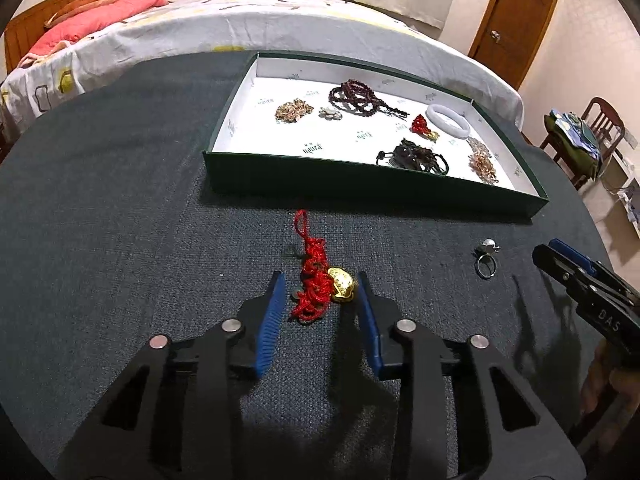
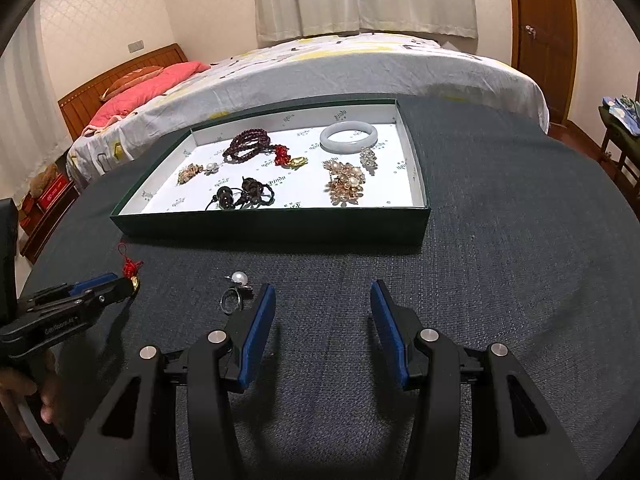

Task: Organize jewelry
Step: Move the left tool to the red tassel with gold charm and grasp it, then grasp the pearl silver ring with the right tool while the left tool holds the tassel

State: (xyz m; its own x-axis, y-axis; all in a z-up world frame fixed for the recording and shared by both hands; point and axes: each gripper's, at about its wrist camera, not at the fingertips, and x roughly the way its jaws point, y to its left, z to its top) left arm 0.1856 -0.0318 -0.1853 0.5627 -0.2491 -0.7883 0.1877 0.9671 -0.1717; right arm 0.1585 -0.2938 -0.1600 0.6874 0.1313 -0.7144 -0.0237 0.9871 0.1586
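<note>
1. Red knotted cord charm (image 1: pixel 310 288) with its gold pendant (image 1: pixel 341 290) lies on the dark cloth-covered table (image 1: pixel 120 240), in front of the green tray (image 1: pixel 360 196) and apart from it.
2. Your left gripper (image 1: pixel 322 294) straddles the charm: cord bundle and pendant sit between the two blue pads (image 1: pixel 274 312). The charm's long axis runs away from you toward the tray, roughly along the fingers, with the loop end past the fingertips.
3. Left jaws: partly closed. The pad on the pendant's side looks to touch it; the other shows a sliver of cloth beside the cord. Judgement: not yet a firm grip.
4. Your left hand is clearly the nearer one to the charm.
5. Your right gripper (image 2: pixel 322 300) hovers over bare cloth, jaws apart, holding nothing. The pearl ring (image 2: pixel 234 292) lies just beside its left finger, untouched.
6. Several pieces already rest inside the tray.
</note>
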